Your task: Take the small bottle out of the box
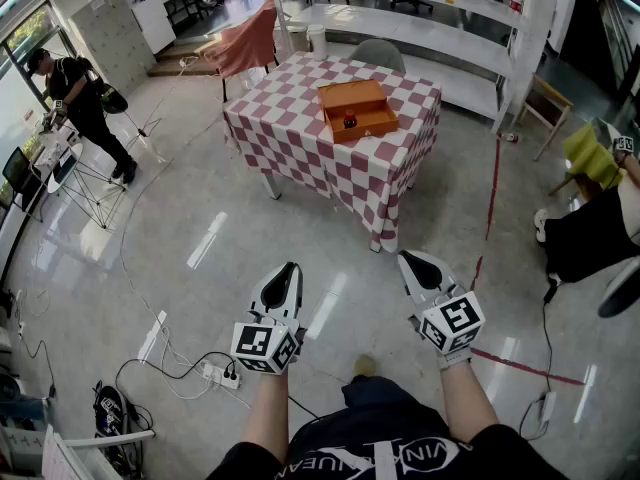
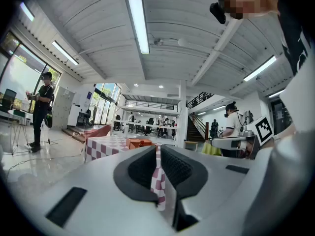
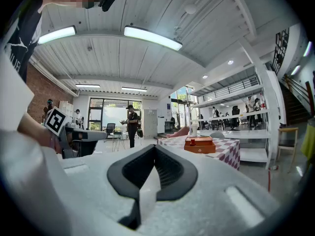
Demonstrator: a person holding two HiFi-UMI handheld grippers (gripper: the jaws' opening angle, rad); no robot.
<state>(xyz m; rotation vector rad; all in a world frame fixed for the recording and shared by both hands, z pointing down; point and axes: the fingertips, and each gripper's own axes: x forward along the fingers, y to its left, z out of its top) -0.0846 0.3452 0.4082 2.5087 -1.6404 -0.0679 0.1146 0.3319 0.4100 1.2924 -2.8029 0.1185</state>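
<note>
Both the left gripper [image 1: 291,265] and the right gripper [image 1: 404,256] are closed and empty, well short of the checked table [image 1: 290,118] where the small bottle [image 1: 350,121] sits in the open orange box [image 1: 377,126], so arriving with jaws unopened could topple it.

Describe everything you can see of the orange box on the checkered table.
The orange box is a shallow rectangular case in orange-brown; it looks like wood. It appears open, with the lid laid back flat behind the tray part. It sits level on the checkered table, near the middle of the top and turned somewhat askew to the table's edges. Inside the tray stands a small bottle, dark with a red top. Nothing else touches the box.
</note>
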